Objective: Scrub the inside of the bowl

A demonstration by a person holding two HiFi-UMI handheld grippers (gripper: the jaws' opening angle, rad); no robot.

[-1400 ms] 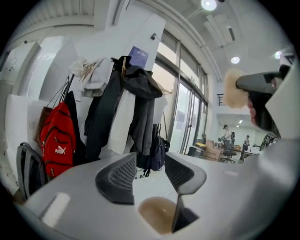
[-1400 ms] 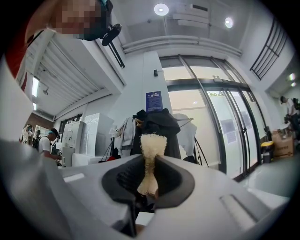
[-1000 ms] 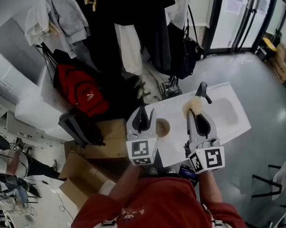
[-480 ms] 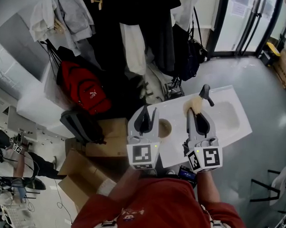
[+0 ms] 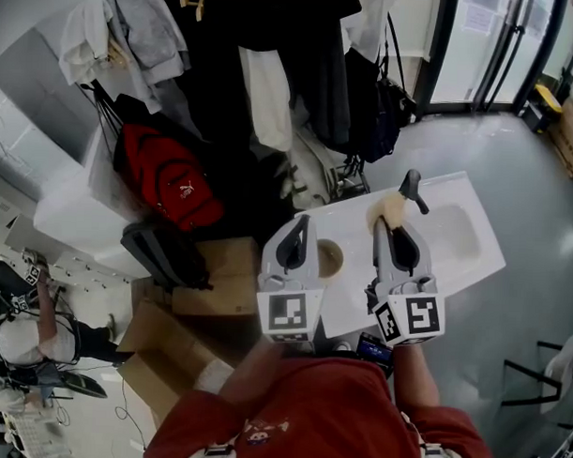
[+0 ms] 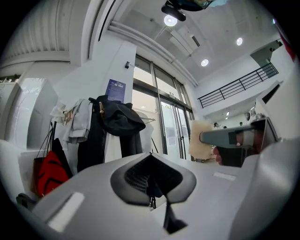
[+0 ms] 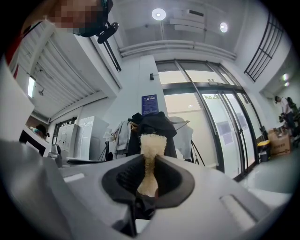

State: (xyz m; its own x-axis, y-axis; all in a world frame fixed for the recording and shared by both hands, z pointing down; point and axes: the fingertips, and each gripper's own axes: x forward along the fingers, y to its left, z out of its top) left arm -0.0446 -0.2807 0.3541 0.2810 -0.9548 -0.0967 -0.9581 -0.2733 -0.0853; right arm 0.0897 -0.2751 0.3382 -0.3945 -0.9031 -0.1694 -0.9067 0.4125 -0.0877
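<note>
Nothing is legible; the blue poster (image 6: 116,90) (on the white wall (image 6: 91,70)) is too small.

Head view sits high, aimed steeply down; the rack of hanging dark and white coats (image 5: 273,63) fills the frame top at mid range, left gripper (image 5: 299,226) and right gripper (image 5: 392,222) close below the rack. Left gripper view: low, near level, tipped slightly up, facing the rack. Right gripper view: same pose, rack dead ahead. All three share the rack; left gripper view also catches the right gripper's beige fibrous sponge (image 6: 201,139) right of the rack.
</note>
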